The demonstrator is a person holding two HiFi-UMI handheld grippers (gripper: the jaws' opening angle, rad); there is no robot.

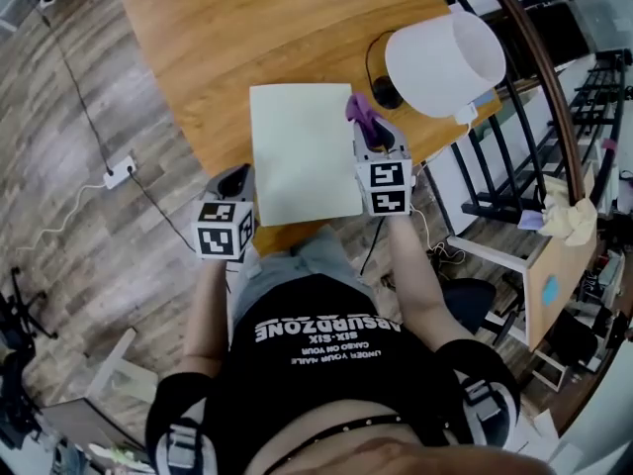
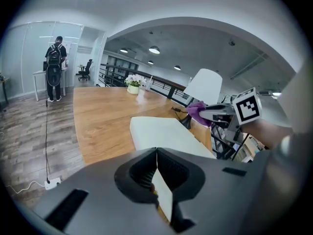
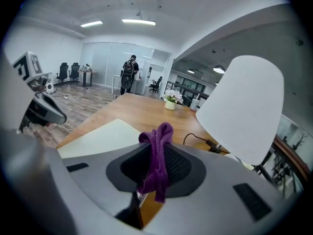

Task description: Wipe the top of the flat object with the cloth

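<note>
Table [image 1: 247, 38]: board [image 1: 302, 151] reaches near edge; right hand-held gripper [image 1: 369, 135] pinches cloth [image 1: 356, 109].

Bunched purple cloth [image 3: 156, 151] (held up) beside the pale flat board [image 1: 302, 151].

A wooden surface [image 1: 247, 38] stands on grey plank floor [image 1: 79, 166]; white lamp [image 1: 445, 62], glass partition [image 3: 105, 62], ceiling strip lights [image 3: 138, 21].
</note>
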